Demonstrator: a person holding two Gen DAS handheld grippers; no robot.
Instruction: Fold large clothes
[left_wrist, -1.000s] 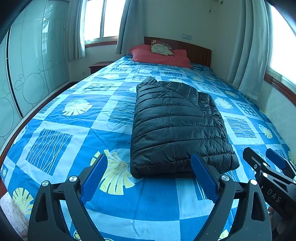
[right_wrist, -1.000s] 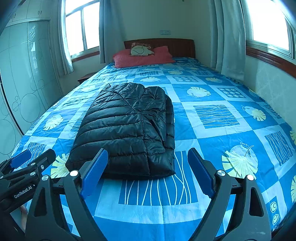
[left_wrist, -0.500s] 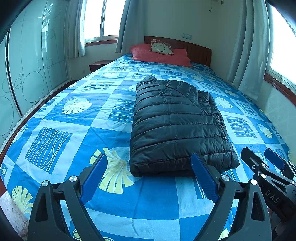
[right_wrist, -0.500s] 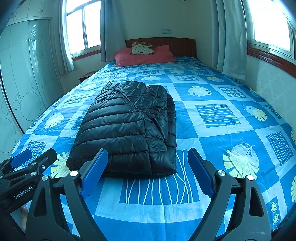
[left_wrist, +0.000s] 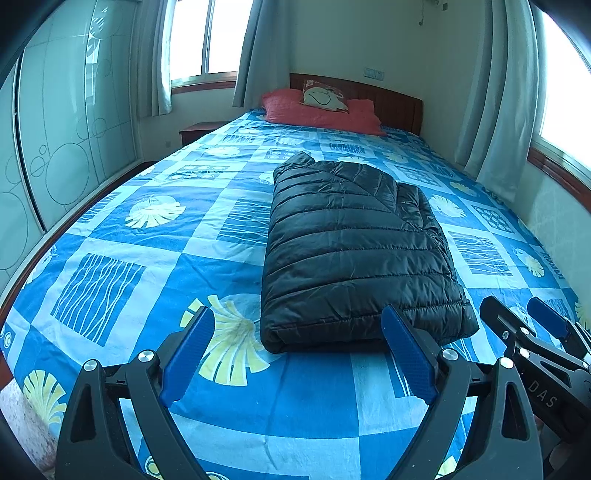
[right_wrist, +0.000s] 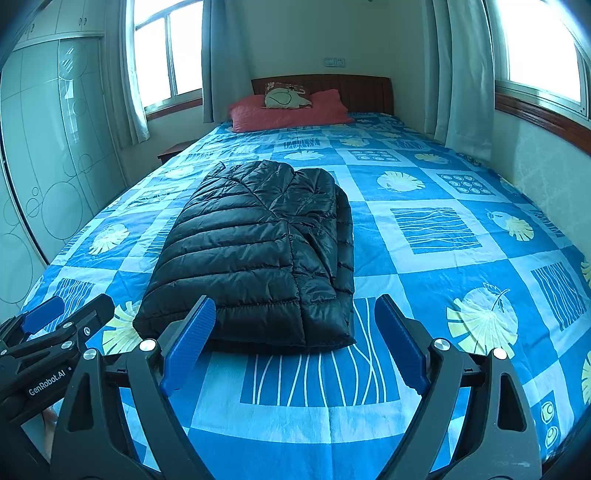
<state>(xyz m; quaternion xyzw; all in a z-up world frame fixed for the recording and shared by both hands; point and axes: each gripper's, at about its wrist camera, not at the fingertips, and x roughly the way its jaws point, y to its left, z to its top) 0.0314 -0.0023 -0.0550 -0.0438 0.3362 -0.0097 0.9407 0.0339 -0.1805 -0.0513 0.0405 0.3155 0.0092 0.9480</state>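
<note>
Covering the bed (left_wrist: 110, 236), a blue patterned sheet holds a folded jacket (left_wrist: 354, 251).

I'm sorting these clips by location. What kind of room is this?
A home bedroom, most likely: a large bed with a blue patterned cover, red pillows against a wooden headboard, and curtained windows. A black puffer jacket lies folded on the bed.

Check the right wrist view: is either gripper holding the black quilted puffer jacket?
No, the black quilted puffer jacket lies folded on the blue patterned bedspread, with the right gripper and left gripper open and short of it.
</note>
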